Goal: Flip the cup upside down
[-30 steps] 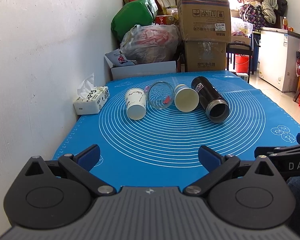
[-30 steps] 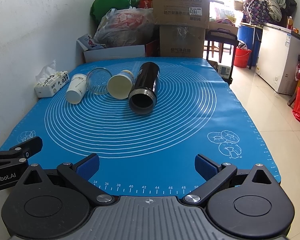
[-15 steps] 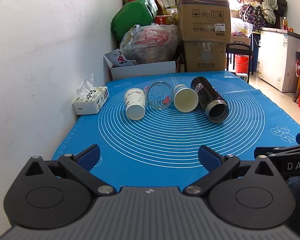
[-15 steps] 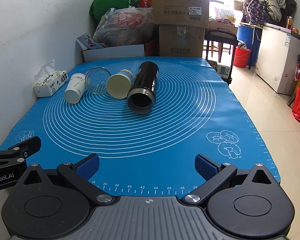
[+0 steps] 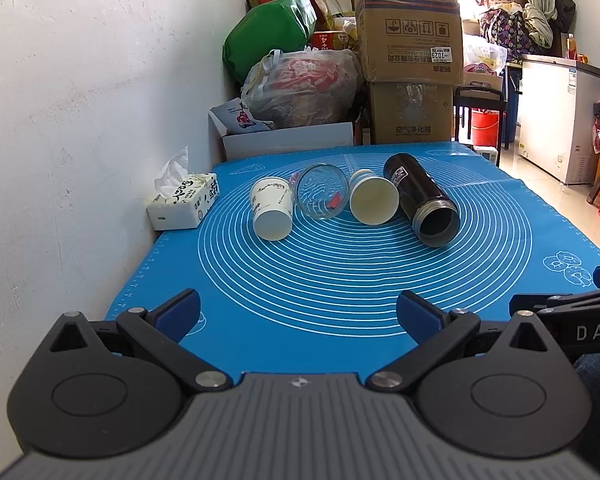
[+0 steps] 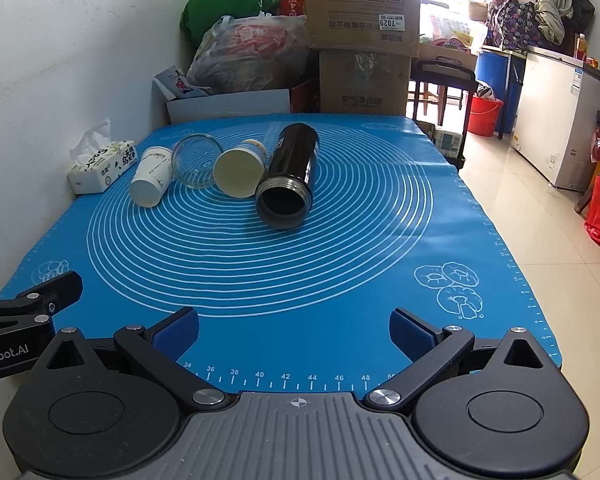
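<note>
Four vessels lie on their sides in a row on the blue mat (image 5: 340, 280), mouths toward me: a white paper cup (image 5: 272, 213) (image 6: 150, 180), a clear glass (image 5: 322, 191) (image 6: 196, 160), a cream cup (image 5: 373, 197) (image 6: 239, 170) and a black flask (image 5: 422, 204) (image 6: 290, 174). My left gripper (image 5: 298, 314) is open and empty over the mat's near left part. My right gripper (image 6: 294, 330) is open and empty over the mat's near edge. Both are far from the cups.
A tissue box (image 5: 184, 200) stands at the mat's left edge against the white wall. Cardboard boxes (image 5: 410, 52) and filled bags (image 5: 300, 84) are stacked behind the table. The table's right edge drops to a tiled floor (image 6: 540, 200).
Both grippers have shifted slightly; the view barely changes. The cups have not moved and both grippers stay open.
</note>
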A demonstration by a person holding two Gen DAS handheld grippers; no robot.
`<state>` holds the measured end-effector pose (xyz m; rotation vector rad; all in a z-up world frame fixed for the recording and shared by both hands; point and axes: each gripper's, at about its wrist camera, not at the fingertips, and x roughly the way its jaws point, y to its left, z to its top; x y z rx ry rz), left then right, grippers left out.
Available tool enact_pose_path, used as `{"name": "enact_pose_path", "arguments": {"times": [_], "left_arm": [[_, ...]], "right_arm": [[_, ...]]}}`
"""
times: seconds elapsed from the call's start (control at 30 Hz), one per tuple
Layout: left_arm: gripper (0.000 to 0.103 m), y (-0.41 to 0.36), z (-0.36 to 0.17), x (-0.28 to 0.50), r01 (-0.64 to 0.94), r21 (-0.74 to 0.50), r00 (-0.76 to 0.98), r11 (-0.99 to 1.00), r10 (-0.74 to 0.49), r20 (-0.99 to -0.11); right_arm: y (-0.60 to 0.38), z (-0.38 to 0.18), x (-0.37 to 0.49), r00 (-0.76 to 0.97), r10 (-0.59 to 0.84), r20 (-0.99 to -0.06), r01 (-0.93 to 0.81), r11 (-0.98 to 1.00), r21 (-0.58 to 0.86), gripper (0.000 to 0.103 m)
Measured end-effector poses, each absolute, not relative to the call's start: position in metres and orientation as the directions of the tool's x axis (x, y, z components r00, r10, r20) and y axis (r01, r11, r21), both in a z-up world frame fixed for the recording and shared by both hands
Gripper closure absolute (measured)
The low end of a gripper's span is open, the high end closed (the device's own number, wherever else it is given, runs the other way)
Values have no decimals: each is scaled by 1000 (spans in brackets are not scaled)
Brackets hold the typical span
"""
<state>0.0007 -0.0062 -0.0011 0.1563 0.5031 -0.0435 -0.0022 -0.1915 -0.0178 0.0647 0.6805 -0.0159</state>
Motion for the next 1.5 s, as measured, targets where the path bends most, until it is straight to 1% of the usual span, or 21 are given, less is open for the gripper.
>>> {"name": "enact_pose_path", "arguments": {"times": [0.67,0.97,1.17,1.3,1.5], "left_arm": [[0,-6,-5,3,75,139,873,987,2,-488],[0,-2,-6,10,64,128,866,990,9,-500],[0,2,4,30,36,144,874,989,39,-485],[0,5,11,47,34,131,876,991,34,-481],[0,3,16,75,22,161,883,987,56,-466]], "right_arm": [[-191,-18,0,774,11,-634,30,998,54,0],[-196,-17,7,764,51,-643,16,995,98,0],[-201,-5,20,773,40,-633,9,997,73,0],[-204,5,33,783,37,-622,3,998,62,0],[-209,18,67,789,36,-613,-9,999,48,0]]}}
